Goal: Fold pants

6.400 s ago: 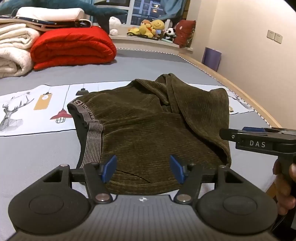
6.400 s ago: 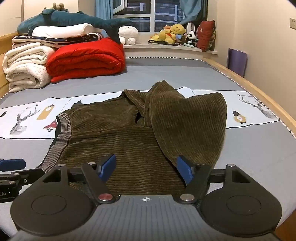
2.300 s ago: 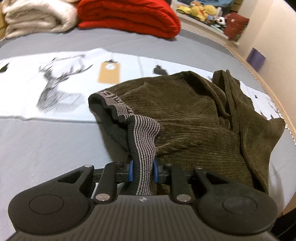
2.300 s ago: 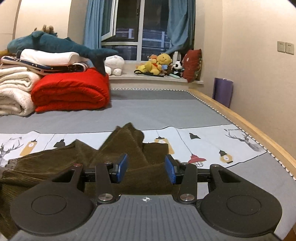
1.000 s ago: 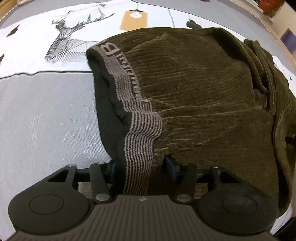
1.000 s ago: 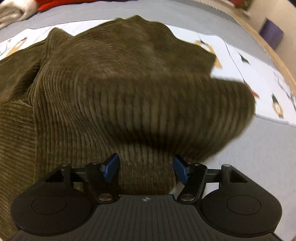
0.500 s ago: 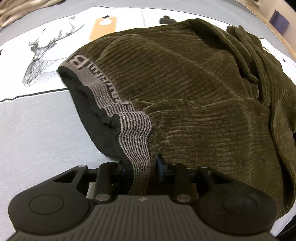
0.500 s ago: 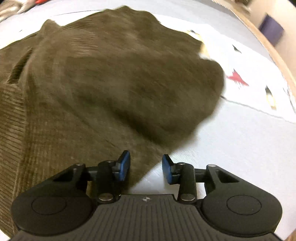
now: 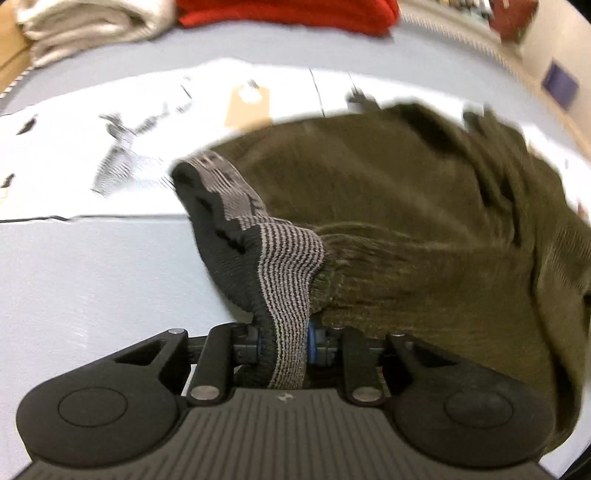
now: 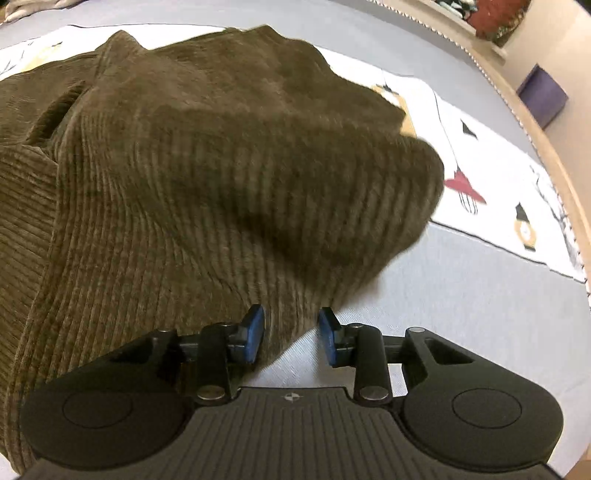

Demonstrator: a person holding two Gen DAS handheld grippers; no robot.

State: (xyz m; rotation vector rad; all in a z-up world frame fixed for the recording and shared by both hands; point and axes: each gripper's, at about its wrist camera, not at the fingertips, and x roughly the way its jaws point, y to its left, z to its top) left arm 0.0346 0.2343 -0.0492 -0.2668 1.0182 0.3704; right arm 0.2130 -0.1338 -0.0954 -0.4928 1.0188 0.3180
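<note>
The grey bed sheet (image 9: 92, 280) with its white band of printed deer and lanterns (image 10: 491, 173) spreads across both views. On it, in the middle, lies the crumpled olive-brown corduroy pants (image 9: 406, 229), their grey striped elastic waistband (image 9: 284, 266) pulled up toward the left wrist camera. Far back sit a folded red quilt (image 9: 288, 11) and a cream rolled blanket (image 9: 92, 22), both blurred. The left gripper (image 9: 284, 341) has its blue pads closing narrowly on the waistband, pinching it between them. The right gripper (image 10: 291, 334) stands partly apart and is closing, with a corner of the corduroy between its jaws; the left pad touches the cloth, the right pad stands clear of it
</note>
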